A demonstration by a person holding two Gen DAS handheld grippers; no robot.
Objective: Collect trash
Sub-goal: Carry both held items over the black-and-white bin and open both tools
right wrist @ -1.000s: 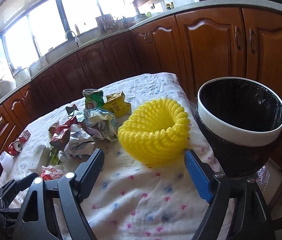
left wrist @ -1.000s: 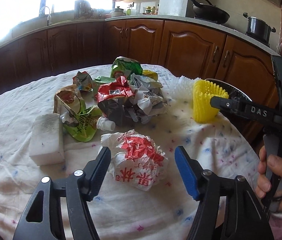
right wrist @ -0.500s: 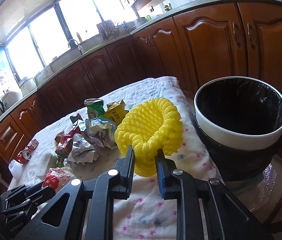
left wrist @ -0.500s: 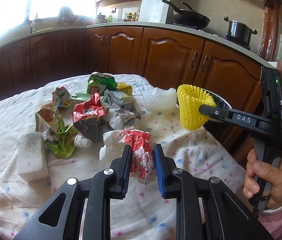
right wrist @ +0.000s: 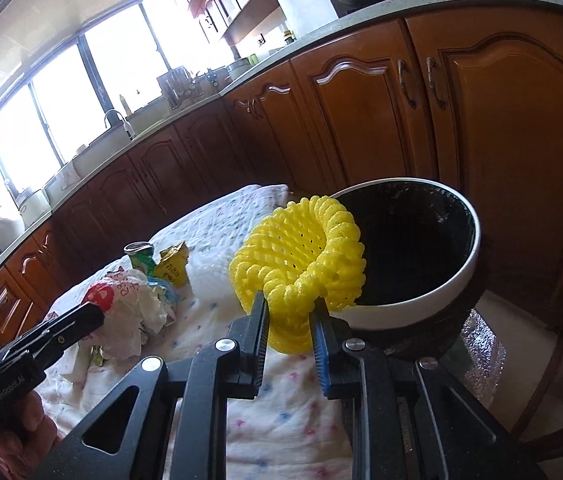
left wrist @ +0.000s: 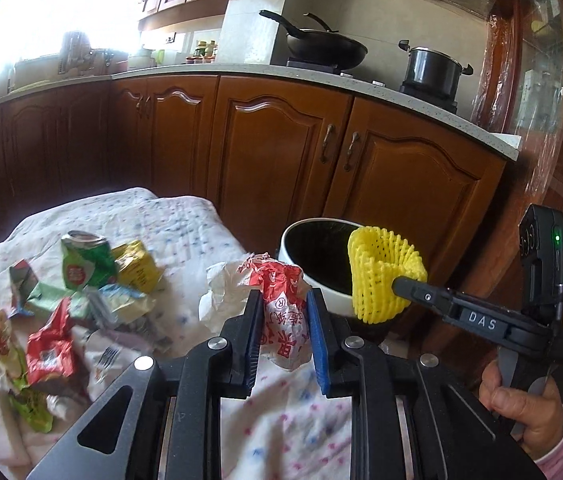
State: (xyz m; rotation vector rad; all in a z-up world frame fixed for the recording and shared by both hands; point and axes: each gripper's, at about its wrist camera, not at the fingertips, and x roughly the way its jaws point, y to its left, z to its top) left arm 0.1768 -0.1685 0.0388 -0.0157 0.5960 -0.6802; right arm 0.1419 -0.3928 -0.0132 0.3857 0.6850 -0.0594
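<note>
Both grippers are clamped on trash: the left gripper pinches a crumpled red-and-white wrapper above the cloth-covered tabletop, and the right gripper squeezes a yellow foam net at the bin's near rim. Beyond them stands the black-lined bin, with more wrappers on the tabletop to the left.

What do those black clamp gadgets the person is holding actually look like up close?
Each gripper, left and right, is a black plastic frame with silver rivets; its jaws carry ribbed blue pads. The right one reads "DAS" in white, with a green light on its handle. A pink sleeve shows at the wrist.
</note>
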